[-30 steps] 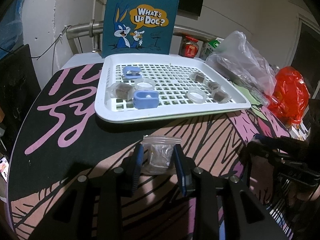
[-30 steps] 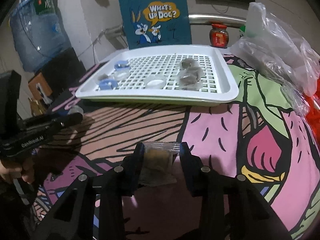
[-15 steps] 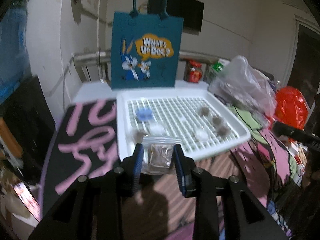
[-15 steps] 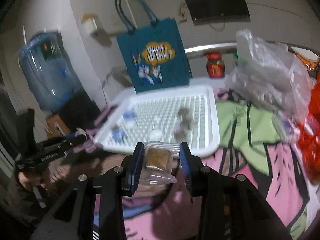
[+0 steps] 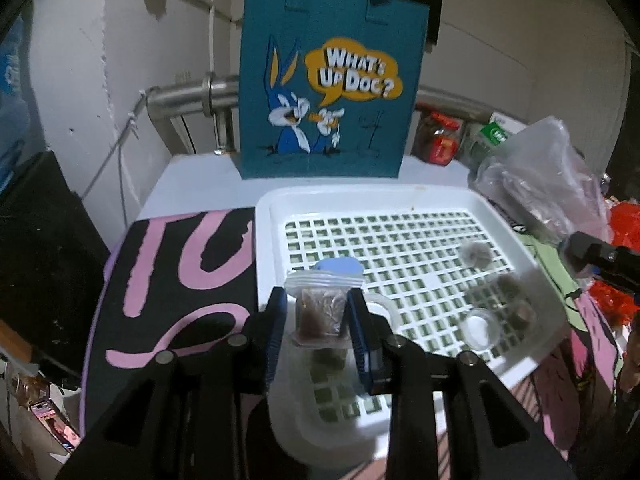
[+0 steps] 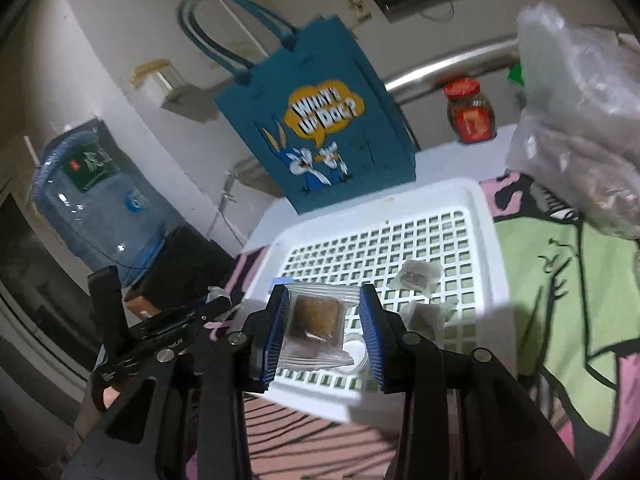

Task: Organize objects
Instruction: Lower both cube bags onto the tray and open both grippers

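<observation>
Nearest, over the white tray's (image 5: 404, 200) near edge, the left tool (image 5: 318, 320) pinches a clear pouch (image 5: 320, 308) of dark stuff between its blue pads. Right of it, the right tool (image 6: 324, 328) grips a packet (image 6: 316, 316) holding a brown square. On the tray lie a blue cap (image 5: 340, 266), small packets (image 6: 416, 274) and a clear cup (image 5: 478, 326). Farther back on the counter (image 5: 200, 184) stands a teal bag (image 5: 332, 80), with a red-lidded jar (image 6: 470, 112) to its right.
</observation>
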Action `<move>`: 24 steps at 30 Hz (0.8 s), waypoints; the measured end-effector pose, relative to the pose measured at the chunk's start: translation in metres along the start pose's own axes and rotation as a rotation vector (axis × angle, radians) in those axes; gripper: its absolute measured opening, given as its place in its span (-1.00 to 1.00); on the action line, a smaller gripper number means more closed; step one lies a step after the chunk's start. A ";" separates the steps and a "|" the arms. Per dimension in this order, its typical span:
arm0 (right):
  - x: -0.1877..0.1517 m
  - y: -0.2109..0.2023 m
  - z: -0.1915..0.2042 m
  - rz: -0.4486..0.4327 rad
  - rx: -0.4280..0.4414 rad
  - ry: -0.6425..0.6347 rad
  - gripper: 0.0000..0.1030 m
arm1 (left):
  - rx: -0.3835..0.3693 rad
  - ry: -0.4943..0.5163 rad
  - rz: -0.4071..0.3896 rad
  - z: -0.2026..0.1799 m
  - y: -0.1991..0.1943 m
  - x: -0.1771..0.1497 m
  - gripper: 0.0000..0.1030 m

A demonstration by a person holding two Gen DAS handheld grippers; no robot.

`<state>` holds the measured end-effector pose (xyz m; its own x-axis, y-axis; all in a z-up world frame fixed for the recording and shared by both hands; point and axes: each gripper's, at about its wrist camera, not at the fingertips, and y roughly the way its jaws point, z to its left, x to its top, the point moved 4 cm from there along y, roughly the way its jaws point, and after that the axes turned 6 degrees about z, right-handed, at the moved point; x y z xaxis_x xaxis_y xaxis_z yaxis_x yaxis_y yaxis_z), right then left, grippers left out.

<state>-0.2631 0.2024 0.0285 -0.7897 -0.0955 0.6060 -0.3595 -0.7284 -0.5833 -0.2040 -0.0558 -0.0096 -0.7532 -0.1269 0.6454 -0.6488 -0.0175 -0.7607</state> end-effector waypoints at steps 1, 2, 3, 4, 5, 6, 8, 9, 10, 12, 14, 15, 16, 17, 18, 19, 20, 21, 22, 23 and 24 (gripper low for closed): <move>0.000 0.008 -0.003 0.012 -0.009 0.002 -0.31 | 0.002 0.000 0.009 0.000 0.006 0.000 -0.42; 0.000 0.019 -0.005 0.028 -0.029 -0.001 -0.31 | 0.005 -0.001 0.020 0.000 0.012 -0.001 -0.42; 0.000 0.026 -0.007 0.039 -0.047 -0.008 -0.31 | 0.006 -0.001 0.029 0.000 0.018 -0.001 -0.42; 0.000 0.036 -0.008 0.057 -0.085 -0.030 -0.31 | 0.009 -0.001 0.037 0.000 0.023 -0.001 -0.42; 0.000 0.043 -0.008 0.066 -0.109 -0.045 -0.31 | 0.012 -0.001 0.045 0.000 0.028 -0.002 -0.42; -0.001 0.050 -0.007 0.077 -0.140 -0.067 -0.31 | 0.013 -0.001 0.050 0.000 0.031 -0.002 -0.42; -0.004 0.063 -0.007 0.100 -0.204 -0.115 -0.31 | 0.016 0.002 0.058 -0.001 0.038 -0.003 -0.42; -0.004 0.068 -0.007 0.108 -0.237 -0.134 -0.31 | 0.022 0.005 0.055 -0.001 0.040 -0.003 -0.42; -0.005 0.075 -0.008 0.117 -0.271 -0.153 -0.31 | 0.024 0.008 0.052 -0.002 0.040 -0.003 -0.42; -0.007 0.084 -0.010 0.132 -0.320 -0.177 -0.31 | 0.019 0.006 0.050 -0.003 0.041 -0.003 -0.42; -0.008 0.094 -0.014 0.150 -0.369 -0.196 -0.29 | 0.013 0.015 0.050 -0.005 0.042 -0.003 -0.41; -0.009 0.098 -0.015 0.153 -0.390 -0.208 -0.28 | 0.012 0.022 0.049 -0.006 0.043 -0.003 -0.38; -0.009 0.099 -0.015 0.149 -0.404 -0.217 -0.28 | 0.011 0.025 0.058 -0.007 0.045 -0.003 -0.38; -0.009 0.100 -0.015 0.145 -0.412 -0.224 -0.20 | 0.003 0.022 0.084 -0.008 0.050 -0.004 -0.38; -0.008 0.100 -0.014 0.146 -0.412 -0.226 0.00 | -0.010 0.018 0.088 -0.008 0.051 -0.004 -0.37; -0.008 0.096 -0.014 0.144 -0.411 -0.216 0.12 | -0.015 0.015 0.093 -0.008 0.052 -0.004 -0.32; -0.007 0.092 -0.012 0.135 -0.411 -0.208 0.26 | -0.027 0.010 0.100 -0.009 0.052 -0.004 -0.27; -0.006 0.083 -0.010 0.110 -0.397 -0.196 0.30 | -0.046 0.004 0.099 -0.010 0.049 -0.003 -0.11; -0.005 0.073 -0.008 0.088 -0.373 -0.187 0.32 | -0.059 -0.001 0.088 -0.010 0.045 -0.002 0.10; -0.003 0.066 -0.005 0.072 -0.357 -0.178 0.39 | -0.074 -0.005 0.067 -0.011 0.038 -0.001 0.18; 0.000 0.055 -0.003 0.049 -0.337 -0.166 0.46 | -0.089 -0.008 0.040 -0.011 0.028 0.002 0.26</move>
<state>-0.2840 0.1645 -0.0048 -0.7289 -0.2533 0.6361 -0.4886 -0.4584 -0.7424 -0.2246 -0.0451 -0.0290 -0.7784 -0.1337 0.6134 -0.6252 0.0762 -0.7767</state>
